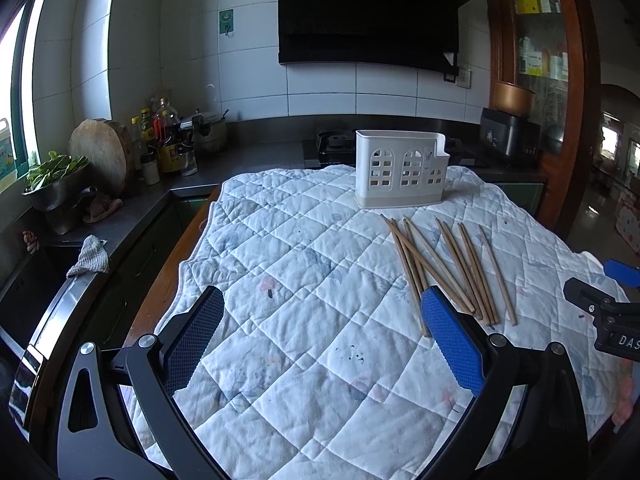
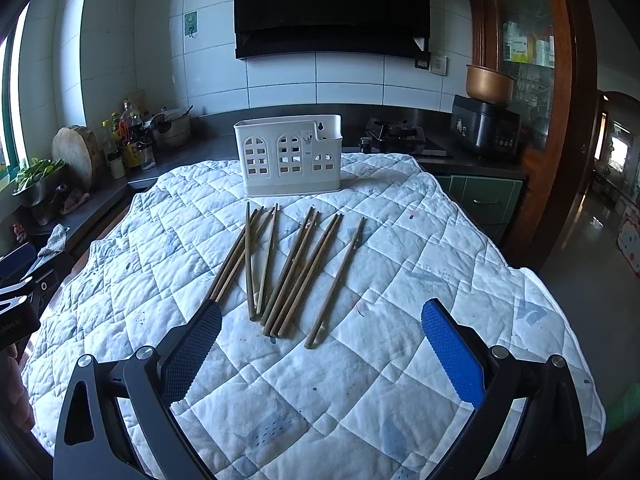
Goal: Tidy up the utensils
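I am working in a tiled kitchen, over a table spread with a quilted white cloth [image 2: 360, 380]. The wooden chopsticks [image 2: 280, 272] lie loose on it in a fan straight ahead of my right gripper [image 2: 320, 356], their long axes running away from me toward the white slotted utensil holder [image 2: 289, 156] that stands upright just beyond their far tips. Their near ends sit just ahead of my right gripper's gap, one bundle close to its left finger. From my left gripper [image 1: 322, 344] the same sticks lie off to the right, past its right finger [image 1: 452, 344], so I judge the right hand the better placed to pick first. Both grippers are spread wide and carry nothing. Behind the holder runs a dark counter with a gas stove [image 2: 396, 136], a rice cooker [image 2: 486, 128], and bottles [image 2: 128, 136] at far left.
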